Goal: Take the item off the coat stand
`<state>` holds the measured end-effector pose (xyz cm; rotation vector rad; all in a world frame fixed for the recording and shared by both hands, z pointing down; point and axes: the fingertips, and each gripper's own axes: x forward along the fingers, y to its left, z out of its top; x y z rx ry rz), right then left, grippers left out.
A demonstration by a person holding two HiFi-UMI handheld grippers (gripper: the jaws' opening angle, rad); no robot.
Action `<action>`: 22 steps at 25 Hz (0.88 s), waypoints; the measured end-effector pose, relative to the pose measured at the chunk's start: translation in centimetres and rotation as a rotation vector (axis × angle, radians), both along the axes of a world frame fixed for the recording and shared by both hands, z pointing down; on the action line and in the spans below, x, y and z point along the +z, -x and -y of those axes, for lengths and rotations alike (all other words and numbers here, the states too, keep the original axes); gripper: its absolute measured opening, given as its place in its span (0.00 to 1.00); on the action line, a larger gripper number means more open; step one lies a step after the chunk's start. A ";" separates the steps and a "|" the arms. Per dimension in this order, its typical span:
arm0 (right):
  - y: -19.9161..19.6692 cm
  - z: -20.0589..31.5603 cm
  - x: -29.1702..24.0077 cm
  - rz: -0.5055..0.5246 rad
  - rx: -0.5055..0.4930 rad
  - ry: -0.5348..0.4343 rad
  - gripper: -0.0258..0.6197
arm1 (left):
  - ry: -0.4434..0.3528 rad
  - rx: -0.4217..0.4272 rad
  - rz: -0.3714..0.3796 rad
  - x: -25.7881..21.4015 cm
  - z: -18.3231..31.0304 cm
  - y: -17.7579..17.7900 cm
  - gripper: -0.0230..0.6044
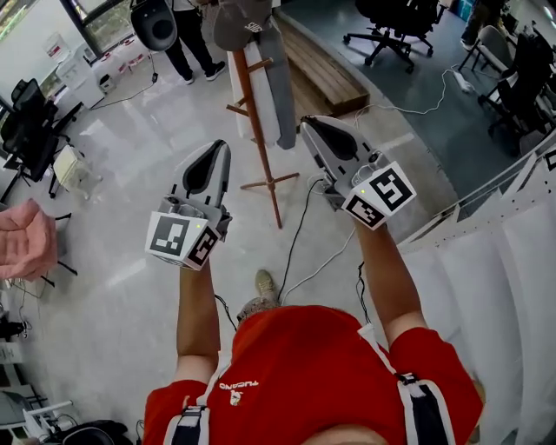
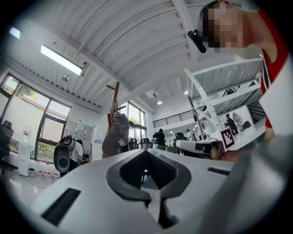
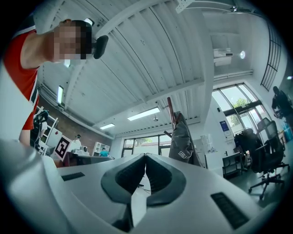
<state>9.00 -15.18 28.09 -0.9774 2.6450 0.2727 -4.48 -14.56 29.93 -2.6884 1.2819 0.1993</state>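
In the head view the left gripper (image 1: 222,146) is held up at about 8 o'clock from the wooden coat stand (image 1: 257,130). Its own view shows the two jaws pressed together at the tips with nothing between them (image 2: 146,151). The grey cap (image 1: 241,23) with white lettering hangs at the top of the stand, with a white and grey cloth (image 1: 279,91) draped down the pole below it. The cap sits at about 1 o'clock from the left fingertips and well apart from them. In the left gripper view it shows at 11 o'clock above the jaws (image 2: 116,137). The right gripper (image 1: 305,122) is at about 4 o'clock from the cap, near the hanging cloth but not touching it. Its jaws are likewise closed and empty (image 3: 145,156), with the cap at 1 o'clock beyond them (image 3: 181,139).
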 end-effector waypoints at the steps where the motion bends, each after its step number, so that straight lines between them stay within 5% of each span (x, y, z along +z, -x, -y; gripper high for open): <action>1: 0.7 1.3 -0.3 -0.001 0.009 0.003 0.08 | 0.002 0.017 -0.001 -0.3 1.5 0.5 0.06; 10: 5.8 11.7 -3.2 0.001 0.114 0.005 0.10 | -0.017 0.137 -0.006 -2.9 12.3 5.6 0.06; 15: 6.3 15.4 -4.4 -0.007 0.171 0.002 0.31 | -0.023 0.176 0.002 -2.8 15.3 6.9 0.06; 22: 4.6 21.1 -7.7 0.047 0.225 0.021 0.47 | -0.027 0.191 -0.017 -3.0 18.4 6.8 0.06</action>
